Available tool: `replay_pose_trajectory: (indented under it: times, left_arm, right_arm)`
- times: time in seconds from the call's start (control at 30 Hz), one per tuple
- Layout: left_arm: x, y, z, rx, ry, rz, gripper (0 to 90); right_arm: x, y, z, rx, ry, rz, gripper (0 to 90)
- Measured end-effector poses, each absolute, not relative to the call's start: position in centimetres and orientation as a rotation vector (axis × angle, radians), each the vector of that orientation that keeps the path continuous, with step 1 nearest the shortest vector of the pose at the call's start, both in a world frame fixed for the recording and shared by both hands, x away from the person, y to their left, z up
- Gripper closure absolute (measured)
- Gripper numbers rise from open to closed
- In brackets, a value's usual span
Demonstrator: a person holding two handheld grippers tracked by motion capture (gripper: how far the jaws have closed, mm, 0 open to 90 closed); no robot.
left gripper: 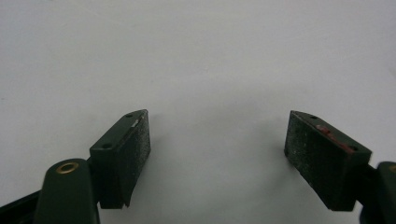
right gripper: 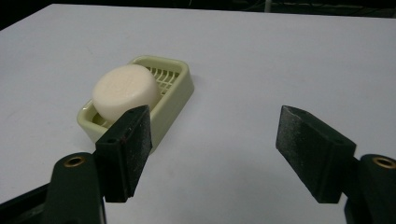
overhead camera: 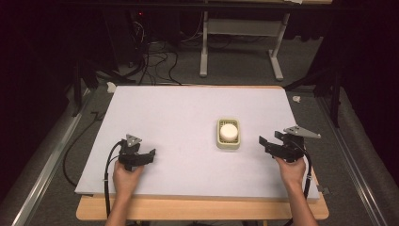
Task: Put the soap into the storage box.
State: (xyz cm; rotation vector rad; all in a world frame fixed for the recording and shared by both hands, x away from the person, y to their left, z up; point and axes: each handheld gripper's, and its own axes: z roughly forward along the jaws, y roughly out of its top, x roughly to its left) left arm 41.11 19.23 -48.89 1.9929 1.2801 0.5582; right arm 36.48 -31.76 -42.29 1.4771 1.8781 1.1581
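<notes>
**Grippers and hands: appearance**

Both forearms are bare, no sleeves seen. The left gripper (overhead camera: 137, 157) and the right gripper (overhead camera: 269, 144) are black, each with a grey three-cornered plate on top and a black cable trailing back past the wrist. Jaws are flat black blocks with rough, grainy pads (left gripper: 137, 148); small screw holes mark their top edges. Brass-coloured eyelets sit in the jaw arms. One left jaw shows reddish marking along its top.
</notes>
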Motion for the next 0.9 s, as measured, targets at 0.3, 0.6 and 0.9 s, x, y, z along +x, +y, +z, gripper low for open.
replay_pose_trajectory:
  times: [0.3, 0.6, 0.9]
  left_arm:
    - [41.1, 19.2, -48.9, 1.993, 1.280, 0.559, 23.1]
    - [41.1, 19.2, -48.9, 1.993, 1.280, 0.559, 23.1]
    - [41.1, 19.2, -48.9, 1.994, 1.280, 0.559, 23.1]
  right_arm:
    - [36.0, -32.3, -43.1, 1.496, 1.875, 1.156, 27.7]
    - [35.7, -32.6, -43.7, 1.519, 1.872, 1.151, 27.9]
    - [35.4, -32.7, -44.2, 1.540, 1.873, 1.140, 28.1]
